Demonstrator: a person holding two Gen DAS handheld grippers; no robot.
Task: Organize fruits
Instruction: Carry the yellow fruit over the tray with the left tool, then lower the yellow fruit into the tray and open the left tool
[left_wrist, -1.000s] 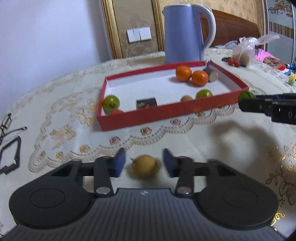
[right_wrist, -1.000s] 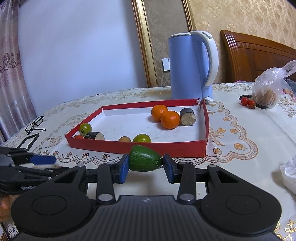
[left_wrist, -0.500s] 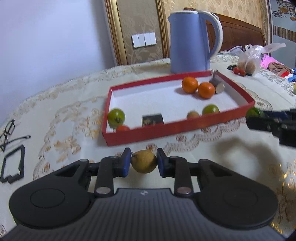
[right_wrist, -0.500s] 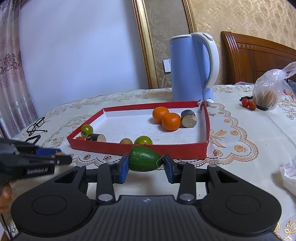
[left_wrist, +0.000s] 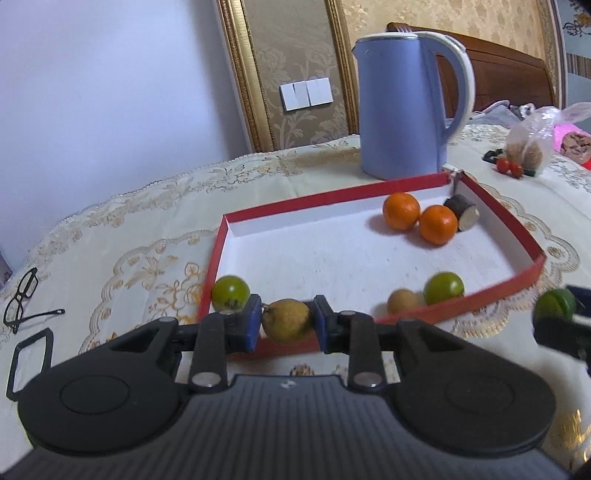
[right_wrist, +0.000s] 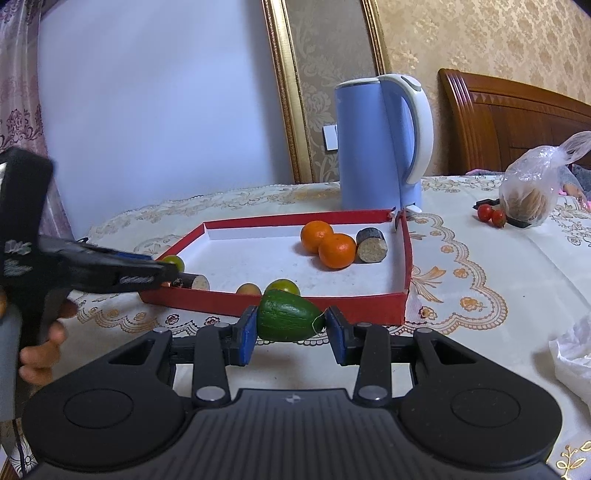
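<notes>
The left gripper (left_wrist: 286, 325) clamps a dull yellow, slightly dimpled round fruit (left_wrist: 287, 319) with a stub of stem, held at the near wall of the red tray (left_wrist: 521, 236). The right gripper (right_wrist: 291, 328) pinches a glossy, faintly ribbed green fruit (right_wrist: 286, 320) just before that tray's near wall.

Left gripper (left_wrist: 287, 325): jaws clamped on a yellow-brown fruit (left_wrist: 287, 320) — tilted downward.
Right gripper (right_wrist: 291, 329): pinching a green fruit (right_wrist: 287, 320) — level, low.
Hand (right_wrist: 44, 343): wrapped round the left handle.
</notes>
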